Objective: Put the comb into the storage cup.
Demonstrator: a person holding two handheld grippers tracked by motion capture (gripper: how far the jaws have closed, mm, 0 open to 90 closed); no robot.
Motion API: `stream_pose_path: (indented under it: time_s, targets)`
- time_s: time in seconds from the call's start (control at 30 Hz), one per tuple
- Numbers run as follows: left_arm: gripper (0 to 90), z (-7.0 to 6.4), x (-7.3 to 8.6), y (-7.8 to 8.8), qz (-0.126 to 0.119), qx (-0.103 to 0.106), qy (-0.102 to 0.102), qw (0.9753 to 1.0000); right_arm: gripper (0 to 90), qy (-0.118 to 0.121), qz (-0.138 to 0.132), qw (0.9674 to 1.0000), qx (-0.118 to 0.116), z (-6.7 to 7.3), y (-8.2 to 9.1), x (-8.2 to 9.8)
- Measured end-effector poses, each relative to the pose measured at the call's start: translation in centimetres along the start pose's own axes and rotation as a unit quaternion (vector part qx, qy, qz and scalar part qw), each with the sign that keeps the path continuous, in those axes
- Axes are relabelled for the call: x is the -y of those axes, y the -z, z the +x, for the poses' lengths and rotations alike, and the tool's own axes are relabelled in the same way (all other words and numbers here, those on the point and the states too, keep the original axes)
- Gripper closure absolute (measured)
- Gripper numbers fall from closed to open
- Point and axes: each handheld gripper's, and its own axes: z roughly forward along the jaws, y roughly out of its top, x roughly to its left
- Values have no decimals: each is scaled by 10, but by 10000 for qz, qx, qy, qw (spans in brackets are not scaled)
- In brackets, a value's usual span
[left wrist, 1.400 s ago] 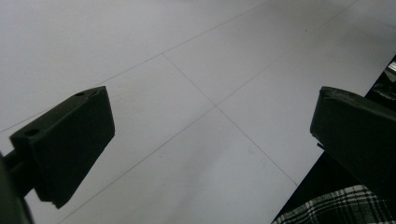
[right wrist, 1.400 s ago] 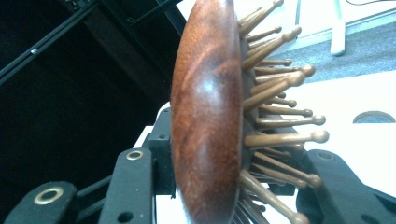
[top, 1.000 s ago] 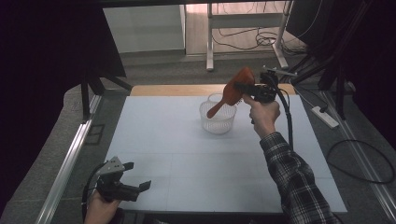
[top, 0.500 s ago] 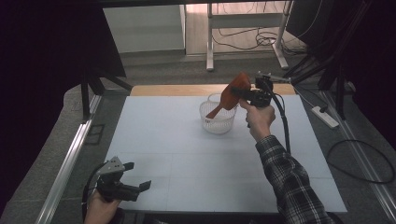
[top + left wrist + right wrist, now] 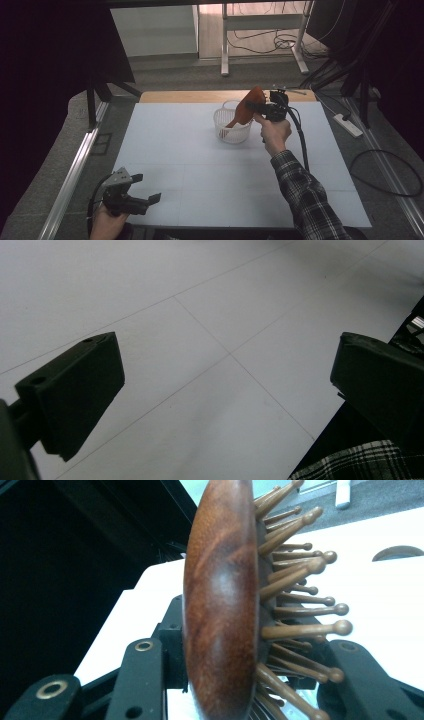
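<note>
The wooden hairbrush sits toward the twelve o'clock end of the white table, tilted, its oval head up at about one o'clock and its handle slanting down to seven o'clock into the white mesh basket. In the right gripper view the brush stands edge-on, the polished reddish-brown back facing nine o'clock and the rows of ball-tipped wooden pins fanning out toward three o'clock. The right gripper pinches the brush head, one black jaw pressed on the smooth back and the other on the pin side, so the jaws are held apart by the brush's own thickness. The right hand grips the tool from below, at about five o'clock of the basket, with a plaid sleeve running down to the bottom edge and a black cable trailing beside the wrist. The basket stands on the table just short of the wooden strip along the far edge. Well apart, at the seven o'clock corner of the table, the left gripper rests in the left hand with its jaws spread wide and nothing between them; in the left gripper view they frame bare table surface crossed by thin seam lines.
</note>
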Motion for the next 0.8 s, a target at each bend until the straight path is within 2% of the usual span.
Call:
stream_pose_path:
  time_s: [0.2,0.37,0.6,0.8]
  targets:
    - [8,0,0,0,19,-2,-12,10000,545,-53,23,10000,50,-6,-5,5]
    - [8,0,0,-1,31,-9,-11,10000,540,-158,-43,9999,-5,-10,-7,7]
    - [9,-1,0,-1,47,-8,-14,10000,502,-268,-96,9996,32,-15,-8,12]
    - [10,0,-1,-2,56,-13,-9,10000,467,-214,-130,9996,88,-16,-8,12]
